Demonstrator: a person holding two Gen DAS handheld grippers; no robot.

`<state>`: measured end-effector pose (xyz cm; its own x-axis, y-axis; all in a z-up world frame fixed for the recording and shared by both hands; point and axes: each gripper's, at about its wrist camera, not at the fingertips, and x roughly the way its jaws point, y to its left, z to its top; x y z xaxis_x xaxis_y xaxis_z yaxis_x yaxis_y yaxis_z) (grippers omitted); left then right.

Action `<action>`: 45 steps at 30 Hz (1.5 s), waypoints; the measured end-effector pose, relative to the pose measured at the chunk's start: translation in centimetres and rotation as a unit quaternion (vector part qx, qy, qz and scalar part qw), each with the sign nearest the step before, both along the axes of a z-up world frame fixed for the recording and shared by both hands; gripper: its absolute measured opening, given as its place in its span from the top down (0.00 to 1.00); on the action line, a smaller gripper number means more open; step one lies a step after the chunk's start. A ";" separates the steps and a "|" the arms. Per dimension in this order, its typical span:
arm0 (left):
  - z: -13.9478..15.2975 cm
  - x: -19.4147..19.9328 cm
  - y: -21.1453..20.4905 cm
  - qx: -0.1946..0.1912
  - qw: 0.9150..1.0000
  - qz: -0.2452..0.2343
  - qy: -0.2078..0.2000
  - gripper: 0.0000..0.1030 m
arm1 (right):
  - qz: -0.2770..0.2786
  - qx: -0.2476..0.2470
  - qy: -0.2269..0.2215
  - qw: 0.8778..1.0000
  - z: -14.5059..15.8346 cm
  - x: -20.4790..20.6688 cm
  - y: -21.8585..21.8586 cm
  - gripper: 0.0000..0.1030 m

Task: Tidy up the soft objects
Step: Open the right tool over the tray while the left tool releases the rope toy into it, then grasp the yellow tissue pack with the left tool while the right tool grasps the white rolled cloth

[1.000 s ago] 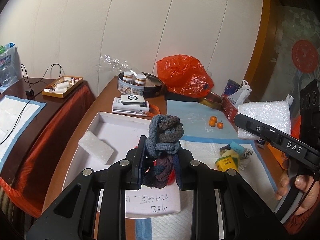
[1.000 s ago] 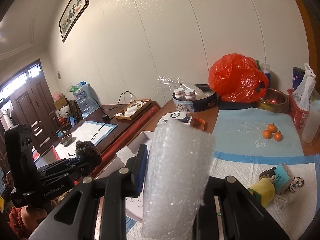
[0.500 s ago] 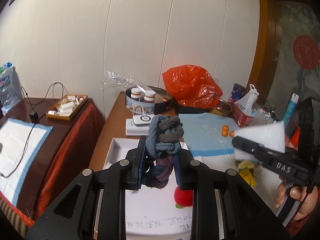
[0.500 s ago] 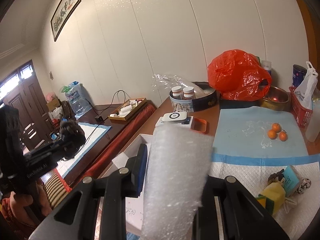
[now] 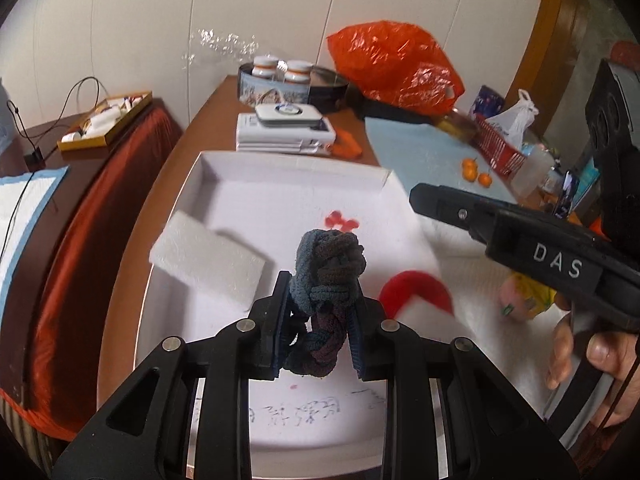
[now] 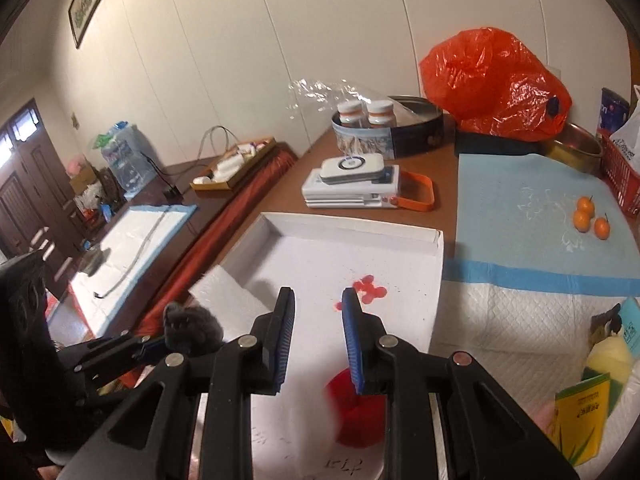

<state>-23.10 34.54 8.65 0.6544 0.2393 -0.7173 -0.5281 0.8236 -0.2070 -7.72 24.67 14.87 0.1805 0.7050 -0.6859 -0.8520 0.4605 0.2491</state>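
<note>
My left gripper (image 5: 318, 316) is shut on a knotted grey and maroon rope toy (image 5: 326, 276) and holds it above a white shallow tray (image 5: 280, 164). A white foam block (image 5: 206, 258) lies in the tray's left part. A red soft object (image 5: 416, 290) lies at the tray's right side, partly under white material. My right gripper (image 6: 318, 336) is open and empty above the tray, with a blurred white piece (image 6: 300, 408) just below its jaws, over the red object (image 6: 352, 412). The left gripper and rope toy (image 6: 192, 328) show at the left of the right wrist view.
A white device stack (image 5: 286, 132), a round tin with jars (image 5: 280, 80), an orange plastic bag (image 5: 394, 66) and a red basket (image 5: 500, 146) stand behind the tray. Small oranges (image 6: 590, 216) lie on a blue pad. A yellow packet and small items (image 6: 600, 380) lie at the right.
My right gripper has opened and let go of the white bubble-wrap roll, which is dropping into the tray. Both grippers have come down closer over the tray. The left still holds the rope toy.
</note>
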 end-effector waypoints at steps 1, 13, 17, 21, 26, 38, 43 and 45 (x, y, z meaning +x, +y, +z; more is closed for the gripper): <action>-0.3 -0.1 0.3 -0.004 1.000 0.003 0.002 0.77 | 0.000 -0.005 -0.001 1.000 -0.3 0.0 0.3 0.77; -1.0 -1.0 2.7 -0.015 0.999 0.037 -0.021 0.00 | 0.015 -0.017 0.033 0.999 -2.9 0.2 2.9 0.16; -0.5 -1.3 3.1 0.003 0.998 0.056 -0.027 0.00 | -0.003 -0.007 0.034 0.999 -2.9 0.6 2.3 0.00; 0.2 -1.9 2.8 0.009 0.997 0.065 -0.033 0.00 | -0.014 0.012 0.029 0.999 -1.8 0.7 1.1 0.00; 2.3 -3.6 2.0 0.024 0.994 0.080 -0.066 0.00 | -0.032 0.056 0.014 0.998 0.6 0.0 -1.0 0.00; 5.0 -2.5 -3.6 0.030 0.994 0.022 -0.101 0.00 | -0.106 0.139 -0.092 0.980 5.9 -2.1 -7.6 0.00; 4.9 -1.0 -6.4 0.028 0.993 -0.003 -0.111 0.00 | -0.176 0.106 -0.093 0.974 5.2 -1.2 -10.6 0.00; 4.8 -0.4 -7.2 0.024 0.994 -0.008 -0.111 0.00 | -0.195 0.108 -0.099 0.970 5.0 -0.6 -12.1 0.00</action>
